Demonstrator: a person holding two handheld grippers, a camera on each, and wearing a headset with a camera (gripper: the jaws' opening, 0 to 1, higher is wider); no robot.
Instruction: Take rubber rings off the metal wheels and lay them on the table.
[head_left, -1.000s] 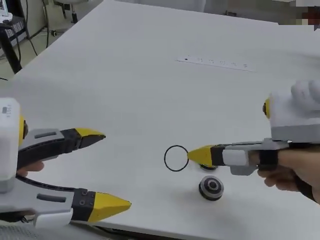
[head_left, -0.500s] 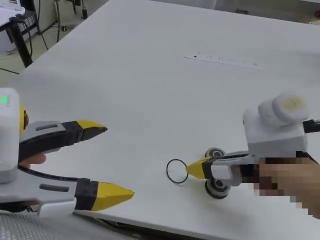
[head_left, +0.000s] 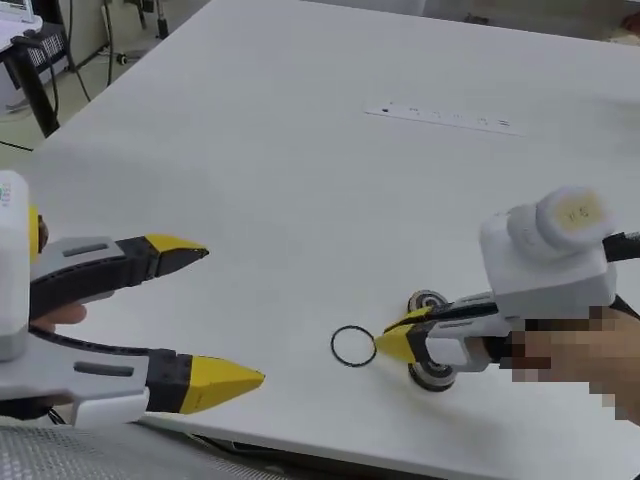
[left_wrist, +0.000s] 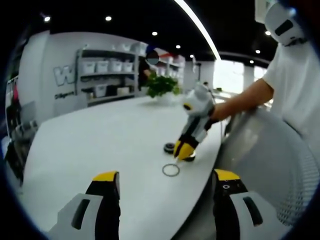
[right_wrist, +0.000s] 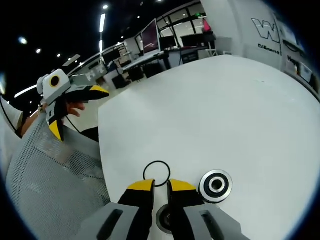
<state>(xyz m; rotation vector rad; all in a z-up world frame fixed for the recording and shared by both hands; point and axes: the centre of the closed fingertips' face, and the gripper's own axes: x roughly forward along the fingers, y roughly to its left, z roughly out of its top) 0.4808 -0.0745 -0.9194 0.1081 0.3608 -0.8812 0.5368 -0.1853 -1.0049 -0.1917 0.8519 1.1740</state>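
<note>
A thin black rubber ring (head_left: 353, 346) lies flat on the white table (head_left: 300, 180), just left of my right gripper's (head_left: 384, 343) yellow tips. That gripper is shut, with a narrow slit between the jaws and nothing in it. In the right gripper view the ring (right_wrist: 156, 173) lies just beyond the tips. One metal wheel (right_wrist: 215, 184) sits to their right and a second wheel (right_wrist: 165, 218) lies under the jaws. In the head view the two wheels (head_left: 427, 301) (head_left: 434, 375) flank the right gripper. My left gripper (head_left: 232, 315) hangs wide open at the near left, holding nothing.
The table's near edge (head_left: 300, 450) runs just in front of the ring and wheels. A narrow white strip (head_left: 445, 119) lies far back on the table. The person's mesh-clad knee (left_wrist: 270, 165) is at the table edge. Shelves and a plant (left_wrist: 161, 84) stand beyond.
The right gripper rolled so its box now faces up, and it sits lower over the nearer wheel. The ring, which was at its tips a second ago, now lies flat, free of them.
</note>
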